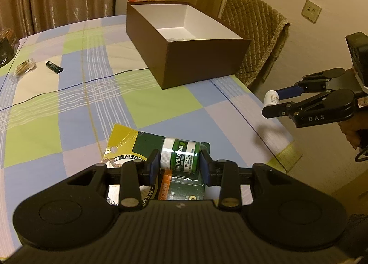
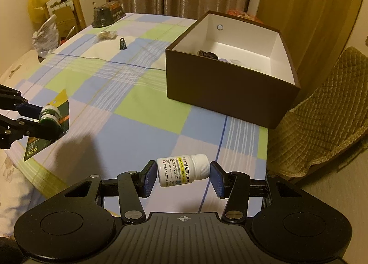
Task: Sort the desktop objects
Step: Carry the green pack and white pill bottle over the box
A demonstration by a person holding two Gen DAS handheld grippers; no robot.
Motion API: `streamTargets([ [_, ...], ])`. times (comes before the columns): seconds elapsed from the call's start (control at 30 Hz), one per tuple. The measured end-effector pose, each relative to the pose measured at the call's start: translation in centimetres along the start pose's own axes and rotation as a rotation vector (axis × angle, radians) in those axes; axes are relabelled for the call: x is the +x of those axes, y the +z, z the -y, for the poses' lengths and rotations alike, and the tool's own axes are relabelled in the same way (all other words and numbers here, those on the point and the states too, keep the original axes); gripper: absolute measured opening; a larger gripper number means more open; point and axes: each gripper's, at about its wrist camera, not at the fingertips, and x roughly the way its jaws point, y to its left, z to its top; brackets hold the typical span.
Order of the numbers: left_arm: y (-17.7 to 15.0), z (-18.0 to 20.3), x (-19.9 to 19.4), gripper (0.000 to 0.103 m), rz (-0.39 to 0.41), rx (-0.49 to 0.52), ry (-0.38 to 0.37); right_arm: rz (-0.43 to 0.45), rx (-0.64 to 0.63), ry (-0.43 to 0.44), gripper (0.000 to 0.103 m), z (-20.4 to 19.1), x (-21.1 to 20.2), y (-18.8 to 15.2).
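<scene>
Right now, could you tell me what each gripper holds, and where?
Left gripper clamps the lip salve jar across its sides; right gripper pinches the white pill bottle end to end.

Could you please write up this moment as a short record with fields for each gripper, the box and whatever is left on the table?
left gripper: shut on the lip salve pack, jar sideways on its card, held above the tablecloth
right gripper: shut on the white pill bottle, lying sideways, cap toward the right finger
box: brown, open top, white inside, a few small items at the bottom
left on table: small black object, crumpled wrapper, dark bowl-shaped container at the far end
beside table: chair with quilted cover
</scene>
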Motion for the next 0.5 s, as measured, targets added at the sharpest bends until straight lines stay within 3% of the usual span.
streamTargets([
  [0.5, 0.3, 1.2, -1.3, 0.031, 0.051, 0.021, -0.037, 0.013, 0.070, -0.095, 0.049, -1.2, -1.8, -0.4],
])
